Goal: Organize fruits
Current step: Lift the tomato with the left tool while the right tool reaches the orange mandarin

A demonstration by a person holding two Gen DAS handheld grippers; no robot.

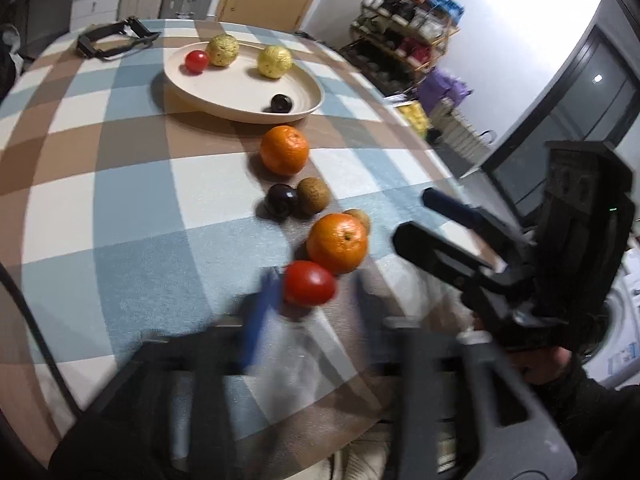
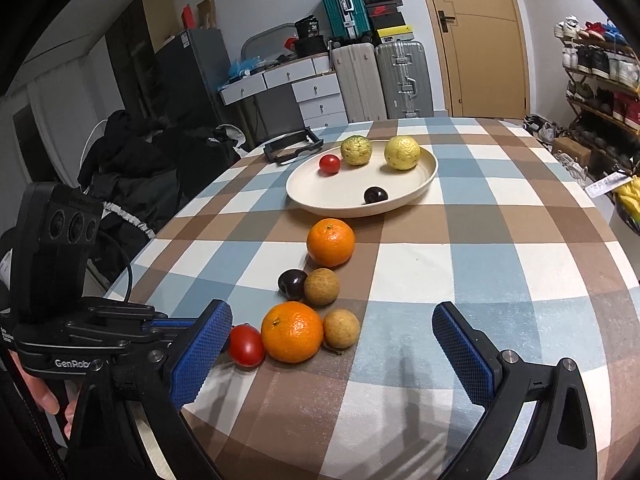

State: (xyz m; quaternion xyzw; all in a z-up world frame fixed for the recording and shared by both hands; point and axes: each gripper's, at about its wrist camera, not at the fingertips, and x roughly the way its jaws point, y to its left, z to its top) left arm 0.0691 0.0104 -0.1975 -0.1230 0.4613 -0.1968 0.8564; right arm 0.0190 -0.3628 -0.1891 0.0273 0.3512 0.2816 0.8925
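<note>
A cream plate (image 2: 416,188) on the checked table holds a small tomato (image 2: 329,163), two yellow-green fruits (image 2: 356,151) (image 2: 402,153) and a dark plum (image 2: 375,195). In front of it lie an orange (image 2: 330,241), a plum (image 2: 292,284), a brown fruit (image 2: 321,286), a second orange (image 2: 292,331), another brown fruit (image 2: 341,328) and a red tomato (image 2: 245,345). My left gripper (image 1: 310,300) is open, blurred, its fingers on either side of the red tomato (image 1: 309,289). My right gripper (image 2: 332,344) is open and empty, just before the near orange.
A black frame-like object (image 2: 293,146) lies on the table behind the plate. The table edge runs close on the left, with a chair of dark clothes (image 2: 148,168) beside it. Shoe racks (image 2: 600,80) stand at the right.
</note>
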